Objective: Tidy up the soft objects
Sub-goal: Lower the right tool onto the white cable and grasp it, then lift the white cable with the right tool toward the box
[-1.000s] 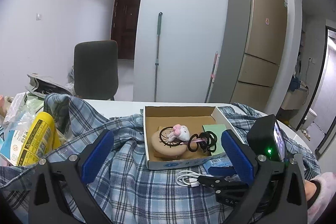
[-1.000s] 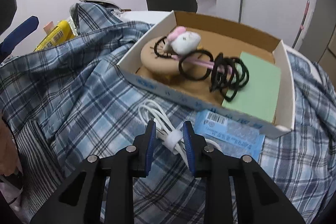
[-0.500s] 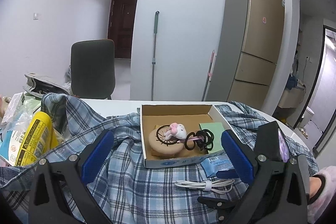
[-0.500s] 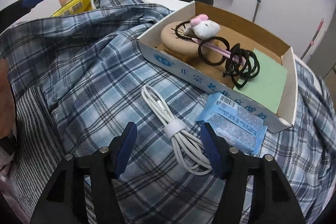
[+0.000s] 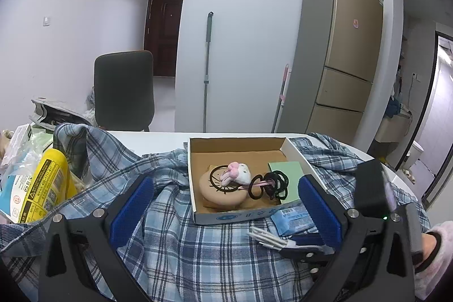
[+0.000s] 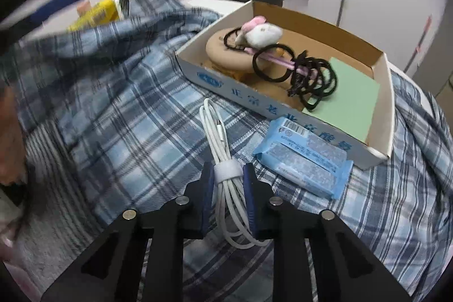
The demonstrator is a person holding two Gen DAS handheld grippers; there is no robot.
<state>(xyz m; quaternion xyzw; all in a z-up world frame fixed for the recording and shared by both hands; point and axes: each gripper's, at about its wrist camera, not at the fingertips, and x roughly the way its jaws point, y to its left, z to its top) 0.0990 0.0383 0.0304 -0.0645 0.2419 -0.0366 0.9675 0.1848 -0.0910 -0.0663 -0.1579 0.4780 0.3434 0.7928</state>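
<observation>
Right hand-held gripper (image 6: pixel 225 190) clamped on coiled white cable (image 6: pixel 219 137), left hand-held gripper (image 5: pixel 225 204) apart over soft plaid shirt (image 5: pixel 175 239)

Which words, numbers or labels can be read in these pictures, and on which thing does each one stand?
"400-1717-977", not fully sharp: yellow bottle.
Blue Chinese characters and an oval logo, too skewed to quote: front wall of the cardboard box.
Barcode with small print, too blurred: blue tissue pack.
Round red sticker, unreadable: refrigerator.
No text: white cable, plaid shirt.
</observation>
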